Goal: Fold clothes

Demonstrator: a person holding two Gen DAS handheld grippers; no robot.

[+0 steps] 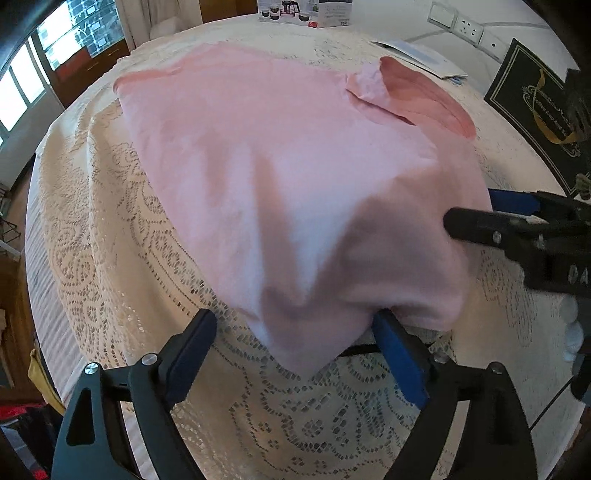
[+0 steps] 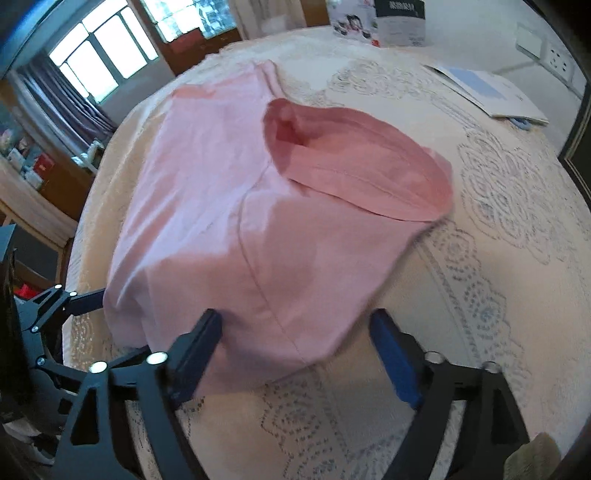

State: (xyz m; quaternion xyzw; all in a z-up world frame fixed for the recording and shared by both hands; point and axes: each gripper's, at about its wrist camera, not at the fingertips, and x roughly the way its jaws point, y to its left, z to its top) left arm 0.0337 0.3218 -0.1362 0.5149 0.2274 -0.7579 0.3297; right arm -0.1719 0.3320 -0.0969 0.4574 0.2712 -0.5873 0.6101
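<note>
Pink garment (image 1: 280,184) fills the middle of both views, lying on the lace tablecloth (image 1: 110,229) with its near edge bunched. Your left gripper (image 1: 295,354) is spread around that near corner, not pinching yet. Your right gripper (image 2: 295,350) is likewise spread at the hem. Close both on the edge evenly before lifting. Open cloth lies lower centre; papers (image 2: 487,92) sit upper right.

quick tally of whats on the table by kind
pink shirt: 1
printed box: 1
paper leaflet: 1
black card with gold print: 1
lace tablecloth: 1
total: 5
</note>
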